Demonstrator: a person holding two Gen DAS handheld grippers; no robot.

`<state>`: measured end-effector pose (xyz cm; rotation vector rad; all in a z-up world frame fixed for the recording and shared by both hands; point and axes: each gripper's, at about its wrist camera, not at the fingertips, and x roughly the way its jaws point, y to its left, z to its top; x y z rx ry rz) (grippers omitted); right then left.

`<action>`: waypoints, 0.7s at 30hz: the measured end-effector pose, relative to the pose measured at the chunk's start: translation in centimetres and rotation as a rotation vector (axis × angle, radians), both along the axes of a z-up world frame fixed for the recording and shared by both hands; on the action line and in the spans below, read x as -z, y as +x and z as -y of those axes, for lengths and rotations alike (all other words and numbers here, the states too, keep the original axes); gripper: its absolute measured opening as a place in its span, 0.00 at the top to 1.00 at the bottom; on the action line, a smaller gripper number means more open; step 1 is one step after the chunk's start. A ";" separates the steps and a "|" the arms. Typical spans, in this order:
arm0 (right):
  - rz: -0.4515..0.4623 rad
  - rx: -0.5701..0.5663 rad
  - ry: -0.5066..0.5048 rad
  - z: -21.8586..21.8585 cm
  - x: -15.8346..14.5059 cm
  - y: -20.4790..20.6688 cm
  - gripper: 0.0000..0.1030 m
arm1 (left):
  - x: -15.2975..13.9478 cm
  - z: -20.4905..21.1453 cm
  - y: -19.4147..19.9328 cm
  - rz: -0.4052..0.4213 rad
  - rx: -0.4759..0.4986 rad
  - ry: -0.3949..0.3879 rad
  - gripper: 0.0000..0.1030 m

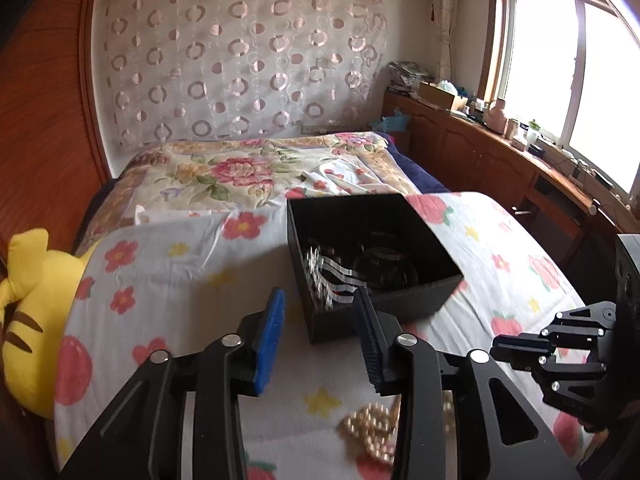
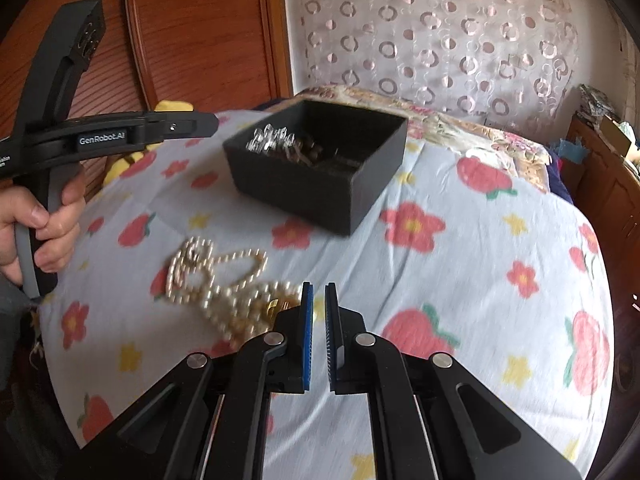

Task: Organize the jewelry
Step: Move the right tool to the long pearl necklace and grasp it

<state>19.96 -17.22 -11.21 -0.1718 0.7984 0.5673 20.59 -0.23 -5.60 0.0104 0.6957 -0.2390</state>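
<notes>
A black open box (image 1: 416, 300) stands on the flowered bedsheet and holds clear crystal bracelets (image 1: 332, 276) and dark pieces. It also shows in the right wrist view (image 2: 304, 188). A pearl necklace (image 2: 216, 280) lies in a heap on the sheet, near the box's front; in the left wrist view it (image 1: 372, 428) lies under my left gripper. My left gripper (image 1: 320, 300) is open and empty, raised in front of the box. My right gripper (image 2: 319, 292) is nearly closed and empty, just right of the necklace.
A yellow plush toy (image 1: 36, 312) lies at the bed's left edge. A floral quilt (image 1: 240, 172) covers the far bed. A wooden cabinet (image 1: 500, 160) with clutter runs along the window on the right. A wooden wall (image 2: 192, 32) stands at the left.
</notes>
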 end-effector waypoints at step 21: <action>-0.054 -0.023 -0.027 0.0 1.5 -1.7 0.75 | 3.6 -0.8 -5.2 -0.049 0.020 0.021 0.41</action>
